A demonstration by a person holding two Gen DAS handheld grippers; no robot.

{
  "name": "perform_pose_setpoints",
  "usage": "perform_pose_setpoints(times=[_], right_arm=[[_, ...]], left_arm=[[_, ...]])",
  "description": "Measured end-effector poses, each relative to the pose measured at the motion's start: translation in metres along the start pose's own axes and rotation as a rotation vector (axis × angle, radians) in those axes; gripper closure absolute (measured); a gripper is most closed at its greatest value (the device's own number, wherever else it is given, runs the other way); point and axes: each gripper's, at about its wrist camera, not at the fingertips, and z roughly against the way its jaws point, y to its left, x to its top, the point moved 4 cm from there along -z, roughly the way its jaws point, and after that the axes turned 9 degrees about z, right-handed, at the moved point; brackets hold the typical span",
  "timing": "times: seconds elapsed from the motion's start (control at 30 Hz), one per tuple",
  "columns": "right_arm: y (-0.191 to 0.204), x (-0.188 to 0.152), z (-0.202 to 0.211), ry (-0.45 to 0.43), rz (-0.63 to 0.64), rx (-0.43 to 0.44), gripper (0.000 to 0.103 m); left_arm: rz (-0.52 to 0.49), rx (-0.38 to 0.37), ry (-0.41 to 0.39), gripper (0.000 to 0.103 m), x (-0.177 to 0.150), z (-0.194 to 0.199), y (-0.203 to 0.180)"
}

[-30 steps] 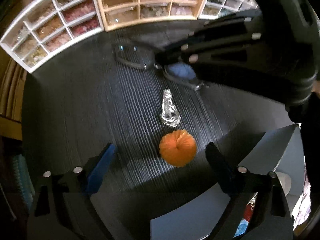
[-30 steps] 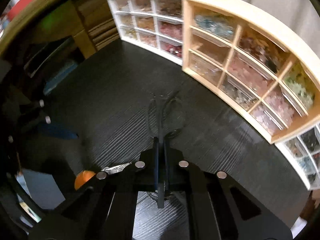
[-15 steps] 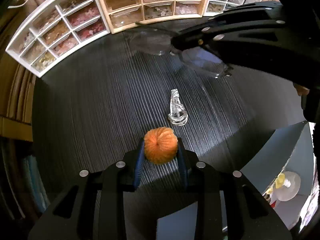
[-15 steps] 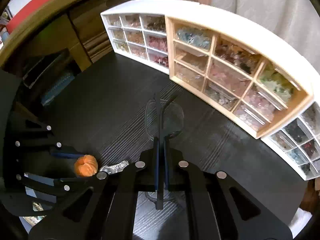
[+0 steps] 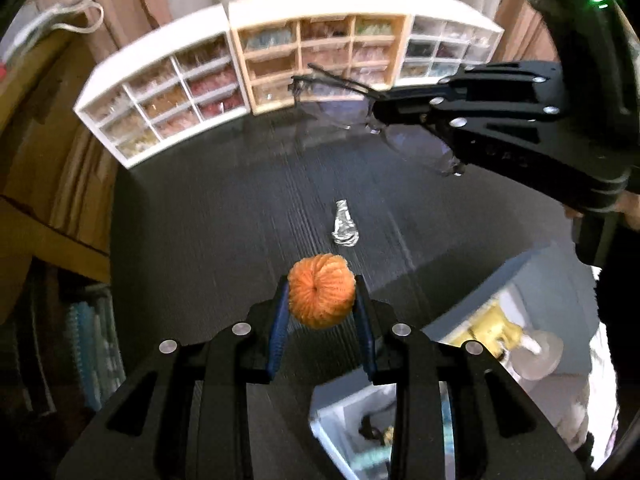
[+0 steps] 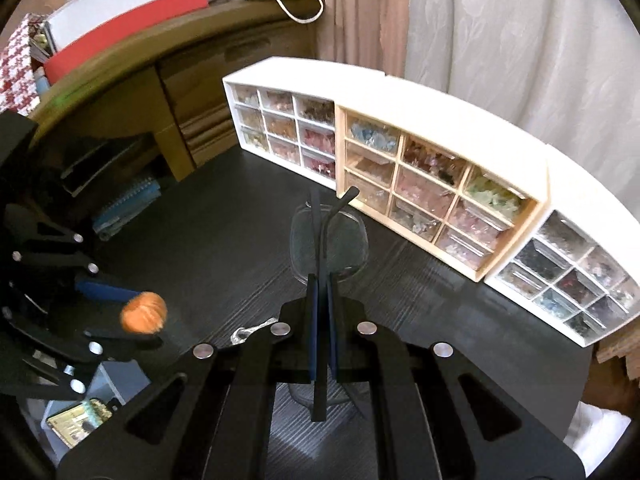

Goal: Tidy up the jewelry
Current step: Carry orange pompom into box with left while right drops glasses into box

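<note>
Between my left gripper's fingers sits the scrunchie, above the table. The silver chain lies on the table beyond it. My right gripper holds the glasses before the drawer cabinets at the table's back.

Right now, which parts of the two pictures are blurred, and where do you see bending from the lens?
Left wrist view: the folded clear-lens eyeglasses and drawer cabinets are smeared by motion; the orange knitted ball is fairly sharp.
Right wrist view: mostly sharp, only the ball blurs; the straight cabinet row curves from fisheye distortion.
</note>
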Motion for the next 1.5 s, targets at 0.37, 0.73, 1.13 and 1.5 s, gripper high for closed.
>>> perform_pose_setpoints(times=[0.37, 0.73, 1.13, 1.5], right_arm=[[0.022, 0.0, 0.059, -0.093, 0.038, 0.014, 0.098], [0.063, -0.035, 0.111, -0.127, 0.101, 0.056, 0.098], [0.096, -0.106, 0.126, -0.077, 0.052, 0.147, 0.097], [0.108, -0.144, 0.11, -0.026, -0.036, 0.211, 0.097]], left_arm=[[-0.019, -0.001, -0.111, 0.072, -0.048, 0.057, -0.02], [-0.003, -0.066, -0.044, 0.072, -0.11, 0.037, -0.037], [0.006, -0.097, -0.02, 0.072, -0.144, 0.034, -0.045], [0.009, -0.098, -0.022, 0.072, -0.144, 0.038, -0.045]])
